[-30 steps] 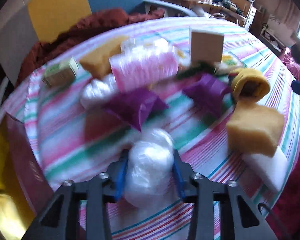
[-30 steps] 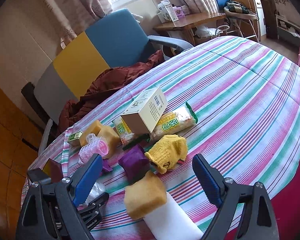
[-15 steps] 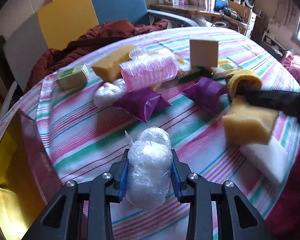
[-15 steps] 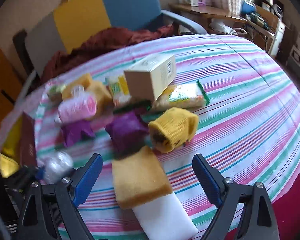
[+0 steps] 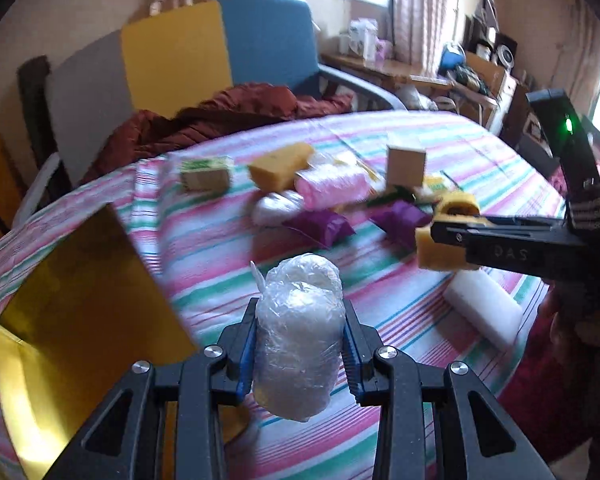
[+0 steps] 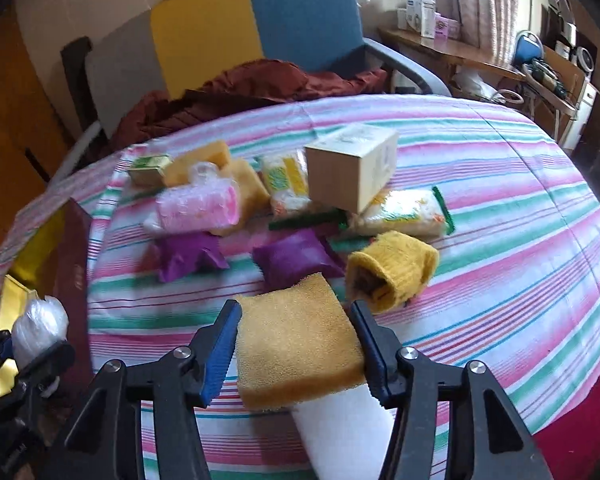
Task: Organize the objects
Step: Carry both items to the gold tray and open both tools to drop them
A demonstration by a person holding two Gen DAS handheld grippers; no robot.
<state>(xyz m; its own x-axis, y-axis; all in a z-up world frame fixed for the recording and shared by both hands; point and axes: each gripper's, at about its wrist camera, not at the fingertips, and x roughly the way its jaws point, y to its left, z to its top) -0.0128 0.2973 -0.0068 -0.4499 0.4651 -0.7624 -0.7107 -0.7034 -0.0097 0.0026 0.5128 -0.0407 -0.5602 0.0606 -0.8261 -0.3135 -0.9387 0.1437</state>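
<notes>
Yellow sponge in your right claw, clear-wrapped roll in your left

Your right gripper [image 6: 296, 352] has just been closing, and its blue pads now sit against both sides of the yellow sponge [image 6: 296, 340], which lies partly on a white foam block [image 6: 340, 432] near the table's front edge. Judge the sponge light and very soft: it will squash, so take it across the middle and squeeze gently. Your left gripper [image 5: 299, 354] is clamped on the plastic-wrapped roll [image 5: 298, 332], held above the cloth beside a gold-lined box [image 5: 80, 312]; the film looks slippery, so grip the body. Beneath both is a round table in a striped cloth [image 6: 500, 208], cluttered with purple pouches, a cardboard box and a yellow knit sleeve; a blue-and-yellow chair [image 6: 260, 28] stands behind.
</notes>
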